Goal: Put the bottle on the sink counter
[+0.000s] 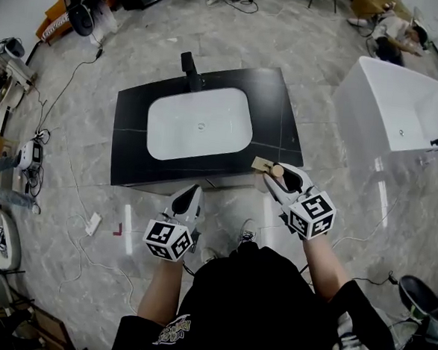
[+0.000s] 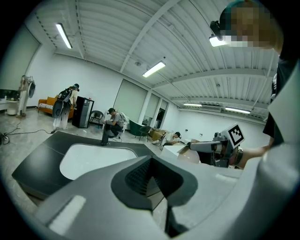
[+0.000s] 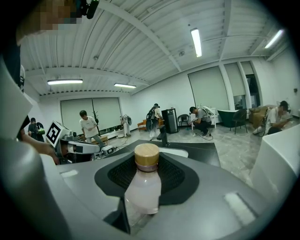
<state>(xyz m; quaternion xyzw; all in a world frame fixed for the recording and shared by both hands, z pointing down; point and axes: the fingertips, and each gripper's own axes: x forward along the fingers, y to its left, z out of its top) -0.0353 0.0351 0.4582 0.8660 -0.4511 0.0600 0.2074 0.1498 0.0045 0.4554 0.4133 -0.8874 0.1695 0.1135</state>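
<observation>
The right gripper [image 3: 144, 190] is clenched on the bottle [image 3: 143, 185]. The bottle lies along the jaws, its wooden cap pointing out past their tips, at the sink counter's [image 1: 131, 146] front edge near the right corner. The left gripper [image 1: 189, 195] is closed on nothing, just off that front edge.

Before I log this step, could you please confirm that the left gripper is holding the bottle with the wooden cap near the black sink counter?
Not quite: it is the right gripper that holds the bottle with the wooden cap near the black sink counter, as the right gripper view shows. The left gripper holds nothing.
</observation>
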